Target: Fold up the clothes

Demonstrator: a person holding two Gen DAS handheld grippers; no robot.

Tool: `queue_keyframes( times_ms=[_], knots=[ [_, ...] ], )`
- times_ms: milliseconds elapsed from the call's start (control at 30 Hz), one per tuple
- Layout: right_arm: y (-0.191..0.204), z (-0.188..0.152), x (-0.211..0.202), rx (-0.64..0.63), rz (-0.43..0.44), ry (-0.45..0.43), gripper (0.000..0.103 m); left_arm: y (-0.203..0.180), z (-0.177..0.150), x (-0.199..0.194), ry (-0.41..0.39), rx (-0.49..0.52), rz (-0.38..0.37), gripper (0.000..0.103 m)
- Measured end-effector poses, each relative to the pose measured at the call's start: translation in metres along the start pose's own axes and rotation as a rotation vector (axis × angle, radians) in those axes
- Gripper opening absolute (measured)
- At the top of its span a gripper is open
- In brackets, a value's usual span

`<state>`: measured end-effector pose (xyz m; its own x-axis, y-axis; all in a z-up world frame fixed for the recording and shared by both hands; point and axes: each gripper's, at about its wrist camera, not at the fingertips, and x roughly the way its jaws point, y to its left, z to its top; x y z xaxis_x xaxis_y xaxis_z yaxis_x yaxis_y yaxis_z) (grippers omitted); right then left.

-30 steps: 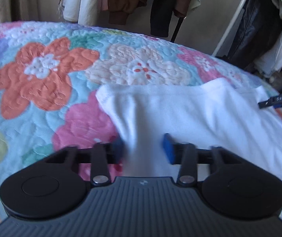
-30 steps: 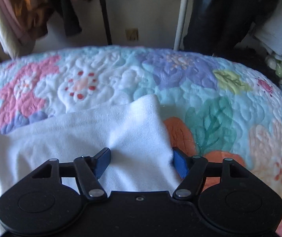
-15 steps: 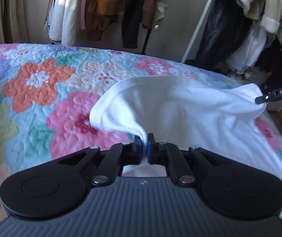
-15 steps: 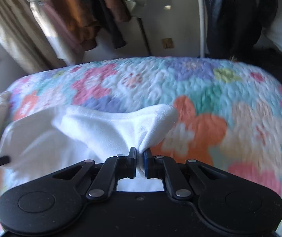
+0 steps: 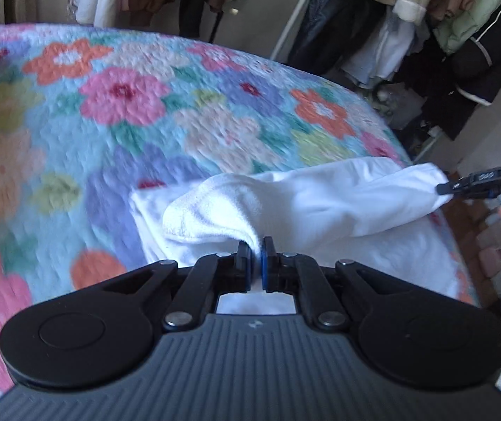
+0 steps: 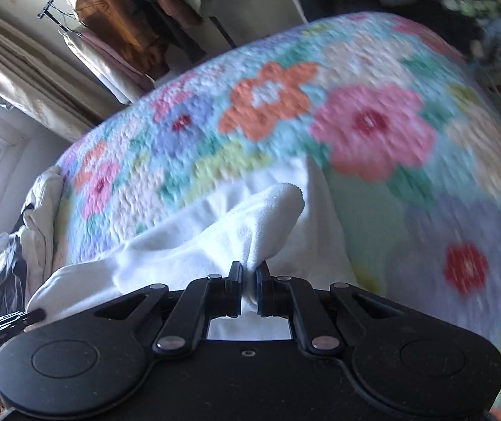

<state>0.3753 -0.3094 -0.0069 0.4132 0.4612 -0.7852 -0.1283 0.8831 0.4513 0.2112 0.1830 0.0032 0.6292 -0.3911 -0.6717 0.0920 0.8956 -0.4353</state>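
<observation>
- A white garment (image 5: 320,203) lay on a floral quilt (image 5: 127,105) covering a bed, its near edge raised off the lower layer between two held corners.
- The left gripper (image 5: 256,263) was clenched on one corner of the cloth; white fabric showed between its jaws.
- The right gripper (image 6: 248,286) pinched the opposite corner the same way.
- The step in hand looked like carrying the raised edge across to make a fold.
- Doing it well would likely mean keeping both corners level and the edge taut, then laying it square on the far edge.
- Hanging clothes (image 5: 461,17) crowded the background.
</observation>
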Motion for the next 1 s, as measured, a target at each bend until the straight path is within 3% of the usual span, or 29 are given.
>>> queue_keyframes(
  times_ms=[133,267,400,567,767,1000],
  knots=[
    [0.021,-0.035,-0.014,-0.081,-0.082,-0.056,0.009,-0.024,-0.027,-0.019,-0.069,-0.003,0.013,0.005],
    [0.034,-0.057,-0.019,-0.234,-0.215,-0.024,0.009,-0.035,-0.051,-0.018,-0.039,-0.027,0.012,0.005],
    [0.015,-0.072,-0.011,-0.233,-0.296,0.035,0.009,-0.032,-0.077,-0.011,0.017,-0.021,0.072,0.005],
    [-0.010,-0.087,0.013,-0.171,-0.322,0.089,0.009,-0.024,-0.096,0.000,0.090,-0.026,0.112,0.005],
    [-0.001,-0.091,0.026,-0.226,-0.366,0.138,0.009,-0.029,-0.114,0.016,0.146,0.033,0.148,0.005],
    [-0.020,-0.084,0.015,-0.056,-0.302,0.181,0.009,-0.030,-0.120,0.026,0.206,0.044,0.157,0.005]
  ],
)
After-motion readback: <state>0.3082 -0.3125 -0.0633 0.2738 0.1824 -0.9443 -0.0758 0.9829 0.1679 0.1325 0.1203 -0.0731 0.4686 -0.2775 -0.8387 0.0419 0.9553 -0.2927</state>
